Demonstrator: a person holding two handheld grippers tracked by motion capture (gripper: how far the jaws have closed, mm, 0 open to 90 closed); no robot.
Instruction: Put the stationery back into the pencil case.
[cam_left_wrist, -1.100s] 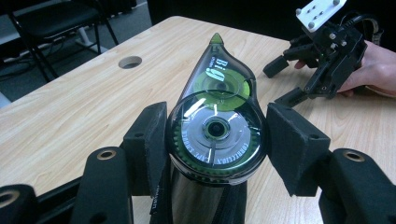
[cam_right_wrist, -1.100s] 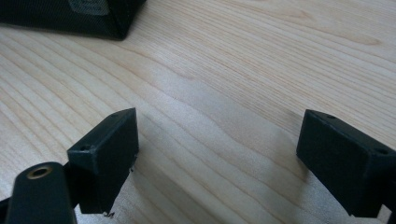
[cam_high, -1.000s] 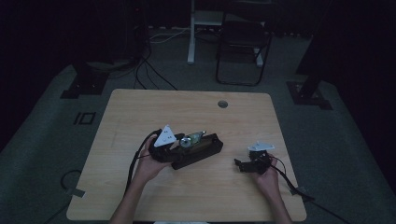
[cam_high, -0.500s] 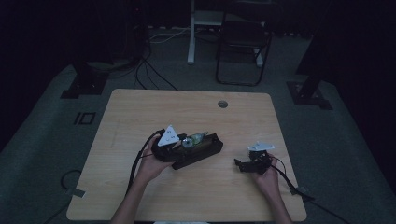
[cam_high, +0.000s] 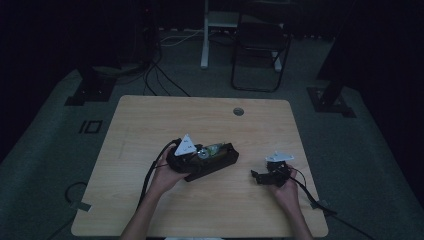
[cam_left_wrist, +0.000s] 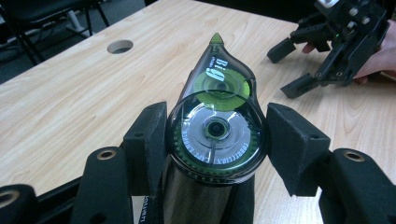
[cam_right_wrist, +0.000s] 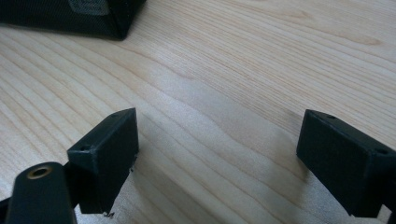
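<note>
- Left gripper view: the left gripper (cam_left_wrist: 215, 135) has its jaws about half open, clamped on a correction tape dispenser (cam_left_wrist: 215, 126), one pad on each side of its round clear case; the green tip points away from the camera.
- The dispenser sits above a black pencil case (cam_high: 212, 161), which lies near the middle of the wooden table (cam_high: 150, 120) in the high view.
- Right gripper view: the right gripper (cam_right_wrist: 217, 154) has its jaws spread wide with nothing between them, only bare tabletop; a corner of the case lies beyond it.
- In the high view the right gripper is just right of the case, apart from it.
- A round cable hole (cam_high: 238, 111) lies at the far edge.
</note>
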